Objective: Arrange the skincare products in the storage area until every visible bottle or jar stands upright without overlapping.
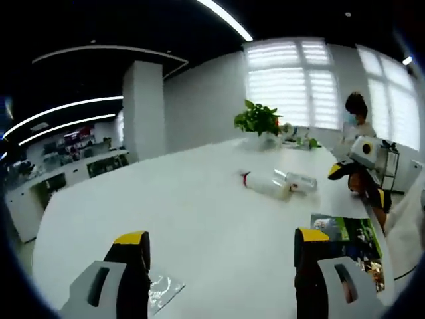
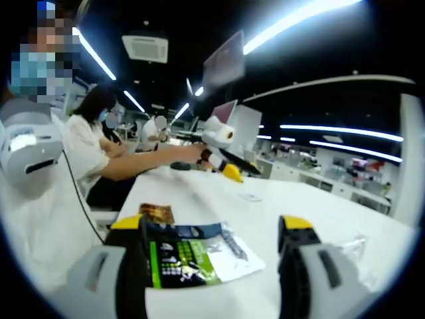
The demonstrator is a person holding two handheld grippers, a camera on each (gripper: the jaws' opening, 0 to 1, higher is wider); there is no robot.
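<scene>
Both tongs stand spread w/ nothing between them: left tongs (image 1: 219,266) hang low over the white bench (image 1: 199,199), right tongs (image 2: 212,266) over a green-printed sachet (image 2: 192,256) lying flat near the bench edge. Task's bottles sit well ahead in the left gripper view: a white bottle (image 1: 265,184) w/ a red band and a clear bottle (image 1: 299,181), both on their sides, touching or nearly so (can't tell which), hence not yet upright. Another person's gripper (image 1: 362,166) reaches in just beside them. A potted plant (image 1: 259,123) stands behind. Crinkled clear wrap (image 1: 163,289) lies by the left jaw. Judging by that gap, the tongs are held wide because the reach toward the bottles hasn't started
</scene>
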